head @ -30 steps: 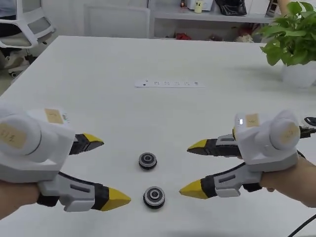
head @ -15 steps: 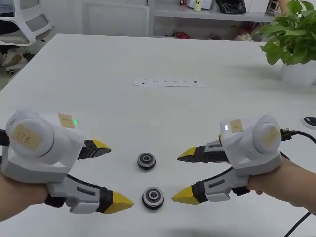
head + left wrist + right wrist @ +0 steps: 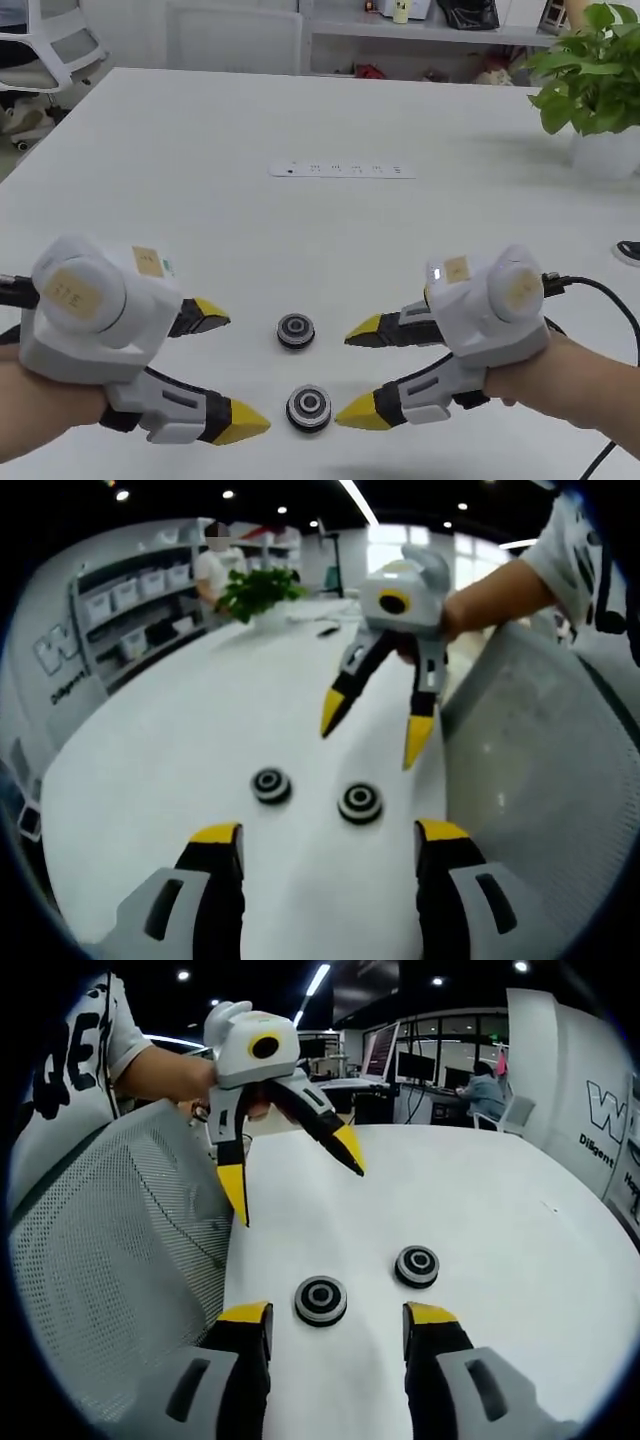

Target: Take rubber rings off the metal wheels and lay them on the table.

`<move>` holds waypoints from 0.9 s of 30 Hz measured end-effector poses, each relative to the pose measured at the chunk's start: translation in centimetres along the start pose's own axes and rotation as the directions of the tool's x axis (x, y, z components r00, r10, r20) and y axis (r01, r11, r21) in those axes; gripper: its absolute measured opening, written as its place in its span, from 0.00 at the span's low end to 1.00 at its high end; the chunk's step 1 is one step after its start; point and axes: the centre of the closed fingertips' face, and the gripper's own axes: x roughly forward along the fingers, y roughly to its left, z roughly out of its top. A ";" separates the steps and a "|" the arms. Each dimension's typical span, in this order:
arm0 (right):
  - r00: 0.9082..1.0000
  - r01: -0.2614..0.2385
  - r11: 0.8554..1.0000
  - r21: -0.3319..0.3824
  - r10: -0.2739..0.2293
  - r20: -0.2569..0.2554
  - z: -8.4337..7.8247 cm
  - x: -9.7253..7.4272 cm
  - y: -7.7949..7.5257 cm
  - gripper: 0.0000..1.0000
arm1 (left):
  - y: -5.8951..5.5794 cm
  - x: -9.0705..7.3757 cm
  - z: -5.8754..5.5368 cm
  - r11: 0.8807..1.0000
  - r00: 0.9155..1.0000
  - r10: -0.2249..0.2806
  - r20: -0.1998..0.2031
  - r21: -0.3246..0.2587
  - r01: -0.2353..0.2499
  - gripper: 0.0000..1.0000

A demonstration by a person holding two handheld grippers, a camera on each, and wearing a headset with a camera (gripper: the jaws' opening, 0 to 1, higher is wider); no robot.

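Closer together than a second ago, the left hand-held gripper and the right hand-held gripper have moved in toward the middle, and their yellow tips now stand just beside the wheels. The left one waits at 9 o'clock of the pair and the right one at 3 o'clock; each has its jaws spread wide and carries nothing. The near wheel lies on the desk between the two lower tips, and the far wheel sits at its 12 o'clock, near but apart. Both lie flat, so the axle line points straight up and the hub hole faces the ceiling; being round, they have no long side. The dark rubber ring is not yet off either rim. The danger, I think, is that one tip arrives first and pushes the light wheel away, or that the jaws pinch metal together with rubber, so the whole wheel lifts.
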 end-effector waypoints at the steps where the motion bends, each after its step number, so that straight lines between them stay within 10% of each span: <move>1: 1.000 -0.004 1.000 -0.001 0.004 -0.003 -0.1 0.1 0.1 0.51 | 0.1 0.0 -0.1 1.000 1.000 0.001 -0.001 -0.001 -0.001 0.71; 27: 0.999 -0.038 0.999 -0.008 0.038 -0.027 -0.4 1.1 0.5 0.52 | -0.1 0.9 -0.4 1.000 1.000 -0.024 -0.019 0.016 0.024 0.66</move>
